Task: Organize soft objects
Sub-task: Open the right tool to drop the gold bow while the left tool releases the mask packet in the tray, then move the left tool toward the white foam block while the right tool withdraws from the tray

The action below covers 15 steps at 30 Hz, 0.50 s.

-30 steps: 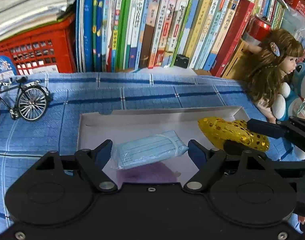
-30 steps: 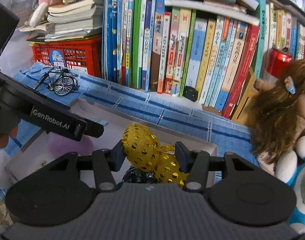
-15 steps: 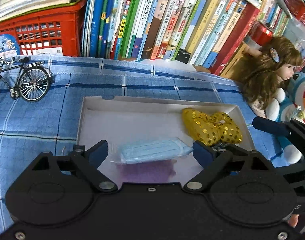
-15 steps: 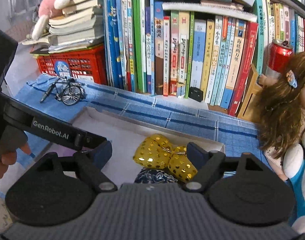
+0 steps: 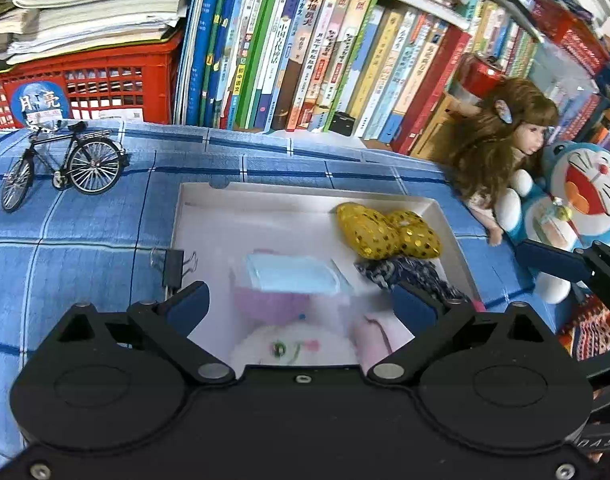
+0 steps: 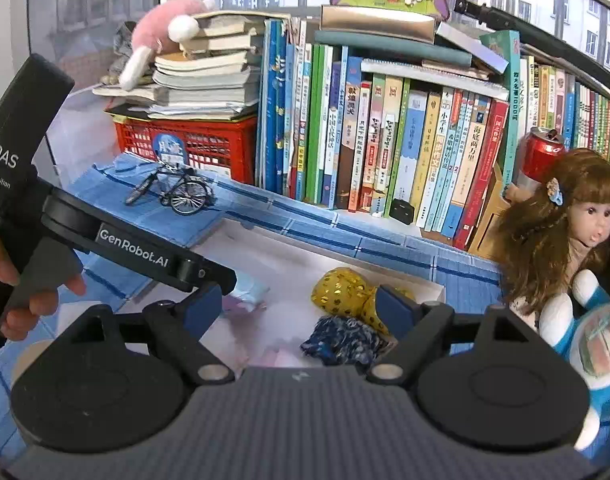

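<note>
Grippers clear of the white tray (image 5: pixel 445 216), both empty.

Left gripper (image 5: pixel 301 304), low centre of its frame, has jaws opening with nothing pressed between them; right gripper (image 6: pixel 297 308) stands wide, holding nothing. Task items lie in the tray: one gold sequinned bow (image 5: pixel 385 232) at its upper right, one dark blue patterned cloth (image 5: pixel 409 276) just below it, one pale blue face mask (image 5: pixel 293 276) mid-tray over a pink-purple piece (image 5: pixel 265 304), one white fluffy thing (image 5: pixel 293 344) nearest the camera. To do this well, I would lift straight away without snagging the cloth, then choose the next soft item. Outside the tray: one doll (image 5: pixel 505 152), one blue plush (image 5: pixel 577 192), one toy bicycle (image 5: pixel 65 168).
</note>
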{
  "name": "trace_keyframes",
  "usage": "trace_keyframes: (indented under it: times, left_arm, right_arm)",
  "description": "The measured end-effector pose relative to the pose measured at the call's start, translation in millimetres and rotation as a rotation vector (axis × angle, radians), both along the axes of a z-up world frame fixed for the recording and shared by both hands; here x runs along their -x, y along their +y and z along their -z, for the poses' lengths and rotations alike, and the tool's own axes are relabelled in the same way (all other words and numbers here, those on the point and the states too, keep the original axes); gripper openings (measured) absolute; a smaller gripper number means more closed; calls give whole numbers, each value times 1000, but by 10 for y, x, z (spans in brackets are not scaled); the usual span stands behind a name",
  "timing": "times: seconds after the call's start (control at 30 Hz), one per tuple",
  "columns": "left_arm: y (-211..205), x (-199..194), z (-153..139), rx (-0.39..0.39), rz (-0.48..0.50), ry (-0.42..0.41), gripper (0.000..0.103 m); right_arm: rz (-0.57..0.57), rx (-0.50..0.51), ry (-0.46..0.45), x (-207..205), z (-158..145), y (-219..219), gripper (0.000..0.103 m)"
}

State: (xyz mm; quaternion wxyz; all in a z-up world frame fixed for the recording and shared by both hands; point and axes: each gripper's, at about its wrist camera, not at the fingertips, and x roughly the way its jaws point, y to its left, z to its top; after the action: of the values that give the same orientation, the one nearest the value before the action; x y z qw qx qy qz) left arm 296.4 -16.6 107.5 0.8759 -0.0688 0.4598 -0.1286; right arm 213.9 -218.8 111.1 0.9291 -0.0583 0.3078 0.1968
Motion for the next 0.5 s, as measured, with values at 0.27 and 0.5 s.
trace_keyframes:
  times: [0.27, 0.5]
  left_arm:
    - [134, 514, -73, -36, 43, -59, 98]
    - [351, 860, -184, -63, 50, -118, 98]
  right_arm:
    - [-28, 29, -31, 460, -8, 132, 91]
    - [47, 92, 38, 675, 84, 243, 91]
